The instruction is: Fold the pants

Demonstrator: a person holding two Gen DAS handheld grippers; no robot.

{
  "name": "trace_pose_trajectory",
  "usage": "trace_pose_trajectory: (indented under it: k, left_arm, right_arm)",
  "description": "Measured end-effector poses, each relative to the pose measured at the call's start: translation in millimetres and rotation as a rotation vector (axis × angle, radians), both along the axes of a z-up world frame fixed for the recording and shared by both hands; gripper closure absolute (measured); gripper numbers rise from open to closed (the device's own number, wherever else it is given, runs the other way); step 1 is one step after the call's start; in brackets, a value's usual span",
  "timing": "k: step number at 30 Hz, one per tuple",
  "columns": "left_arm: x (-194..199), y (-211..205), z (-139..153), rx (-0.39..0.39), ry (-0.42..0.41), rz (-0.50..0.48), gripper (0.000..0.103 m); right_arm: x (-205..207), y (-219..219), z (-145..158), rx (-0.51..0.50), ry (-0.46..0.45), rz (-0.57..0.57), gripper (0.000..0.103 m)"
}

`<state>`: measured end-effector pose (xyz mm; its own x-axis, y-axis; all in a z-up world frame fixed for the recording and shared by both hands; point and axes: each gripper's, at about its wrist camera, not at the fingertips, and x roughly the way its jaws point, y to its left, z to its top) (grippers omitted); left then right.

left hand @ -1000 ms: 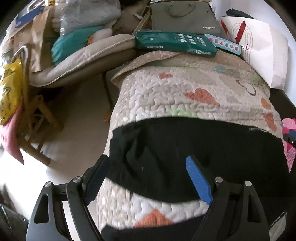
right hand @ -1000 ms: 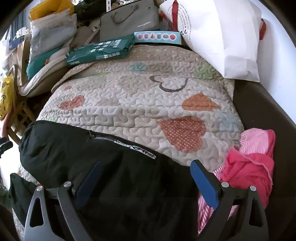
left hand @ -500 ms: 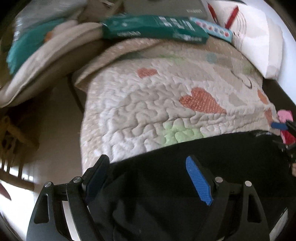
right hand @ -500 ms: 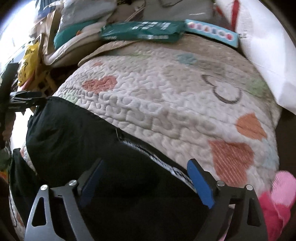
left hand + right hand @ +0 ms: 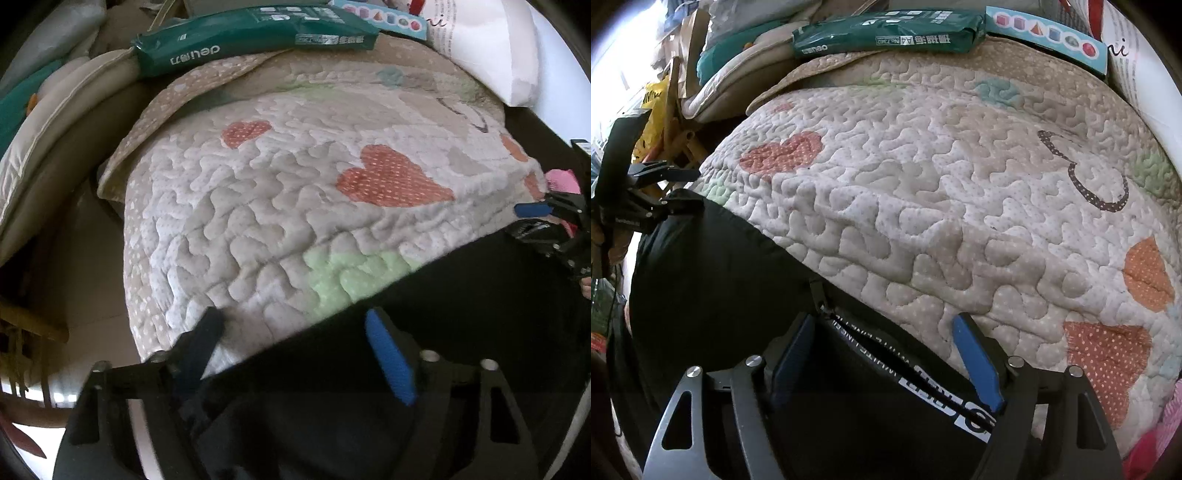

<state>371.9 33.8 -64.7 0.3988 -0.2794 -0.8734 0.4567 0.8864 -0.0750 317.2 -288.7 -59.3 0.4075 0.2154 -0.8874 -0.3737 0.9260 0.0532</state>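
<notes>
Black pants [image 5: 461, 295] lie across the near end of a quilted heart-pattern blanket [image 5: 280, 206]. In the right wrist view the pants [image 5: 713, 280] show a zip and a white printed waistband strip. My left gripper [image 5: 291, 332] is open, low over the pants' far edge at their left end. My right gripper [image 5: 882, 332] is open, straddling the waistband edge. Each gripper shows in the other's view: the right gripper [image 5: 546, 221] at the pants' right end, the left gripper [image 5: 665, 184] at the left corner.
A green paper pack [image 5: 886, 33] and a blue shapes box [image 5: 1049, 33] lie at the blanket's far end. A white bag [image 5: 491, 48] stands far right. Pink cloth [image 5: 1160, 443] lies at the right. Cushions [image 5: 55, 122] and a wooden frame [image 5: 683, 144] are on the left.
Both grippers have moved forward and down to the pants' far edge, so the pants now fill only the bottom of each view. Both stay open.
</notes>
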Motion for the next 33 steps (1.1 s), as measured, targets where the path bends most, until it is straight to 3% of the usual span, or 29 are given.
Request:
trace_pose_trajectory:
  k: [4, 9, 21, 33]
  left_arm:
    - [-15, -3, 9, 0.003, 0.015, -0.08, 0.095]
    - [-26, -12, 18, 0.065, -0.023, -0.104, 0.098]
    - [-74, -5, 66, 0.037, -0.138, -0.054, 0.098]
    - [-154, 14, 108, -0.007, -0.209, -0.019, 0.098]
  right_arm:
    - [-8, 2, 2, 0.005, 0.008, 0.02, 0.048]
    - [-14, 1, 5, 0.05, 0.039, 0.014, 0.082]
    - [-43, 11, 42, 0.032, -0.03, -0.036, 0.09]
    - [-123, 33, 86, 0.013, -0.091, -0.042, 0.092]
